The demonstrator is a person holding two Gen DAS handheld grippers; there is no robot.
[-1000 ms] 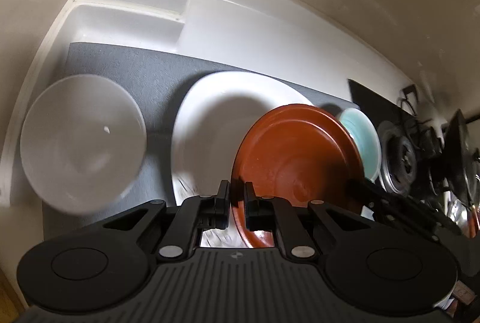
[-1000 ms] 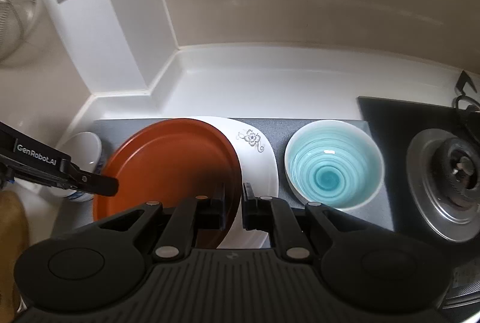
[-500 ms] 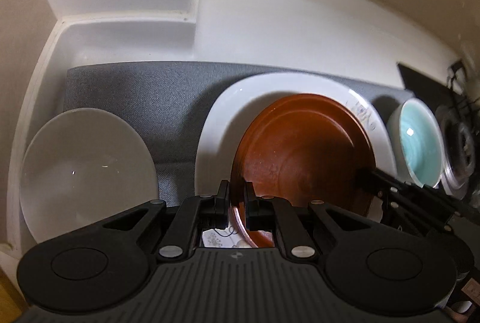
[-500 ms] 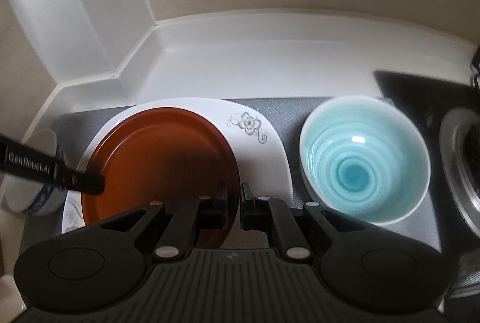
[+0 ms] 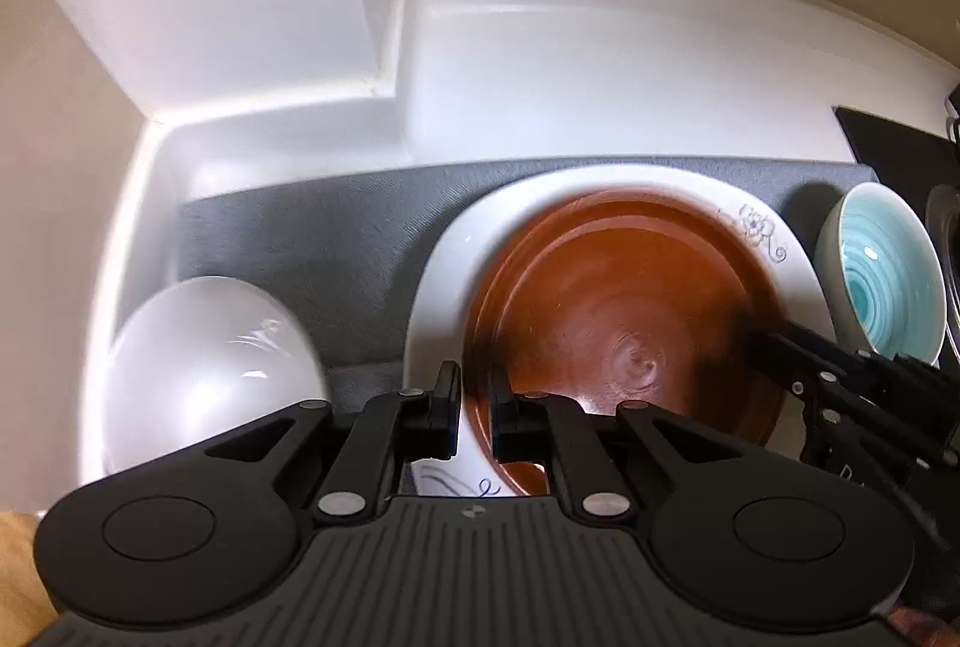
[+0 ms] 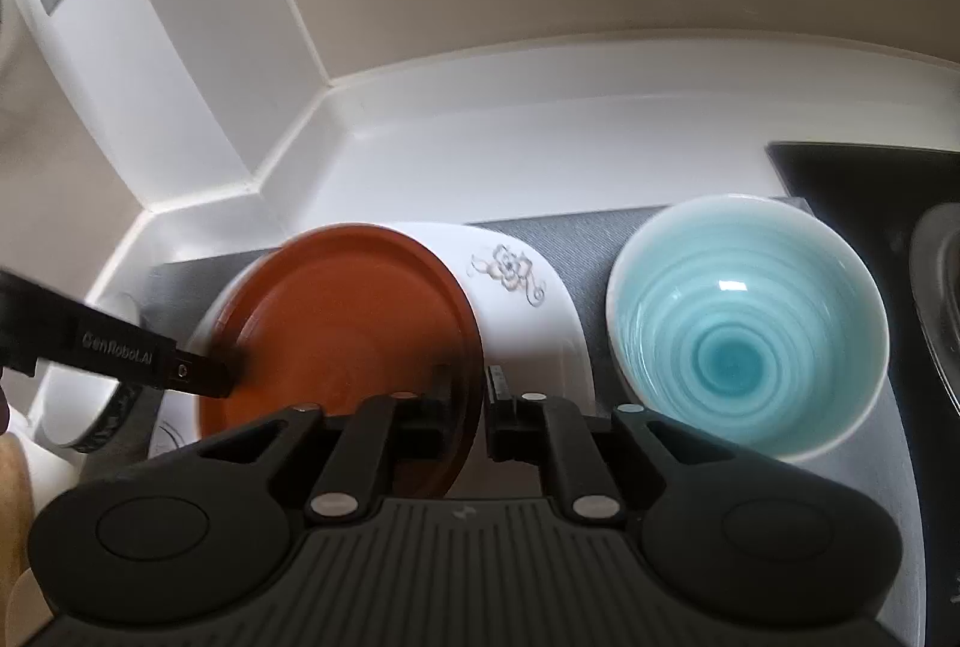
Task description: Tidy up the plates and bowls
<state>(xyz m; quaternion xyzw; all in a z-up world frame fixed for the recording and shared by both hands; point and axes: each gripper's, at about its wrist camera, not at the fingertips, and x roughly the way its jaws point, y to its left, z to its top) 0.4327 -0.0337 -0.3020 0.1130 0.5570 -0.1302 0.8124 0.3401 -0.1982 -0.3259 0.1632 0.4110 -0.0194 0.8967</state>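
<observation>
A brown plate (image 5: 624, 311) (image 6: 348, 323) lies inside a larger white plate with a floral print (image 5: 444, 287) (image 6: 522, 311) on a grey mat (image 5: 312, 239). My left gripper (image 5: 476, 410) is shut on the brown plate's near-left rim; in the right wrist view the left gripper (image 6: 204, 377) comes in from the left. My right gripper (image 6: 471, 395) straddles the brown plate's right rim. Its jaws are opening, and a thin gap shows beside the rim. In the left wrist view the right gripper (image 5: 762, 341) reaches in from the right.
A white bowl (image 5: 204, 371) (image 6: 78, 407) stands left of the plates on the mat. A teal ringed bowl (image 5: 876, 275) (image 6: 744, 323) stands to their right. Beyond it is a black stove top (image 6: 936, 287). White counter and wall run along the back.
Both grippers have sunk with the brown plate, which now rests in the white plate. The right jaws have parted slightly from its rim. The left jaws stay closed on it.
</observation>
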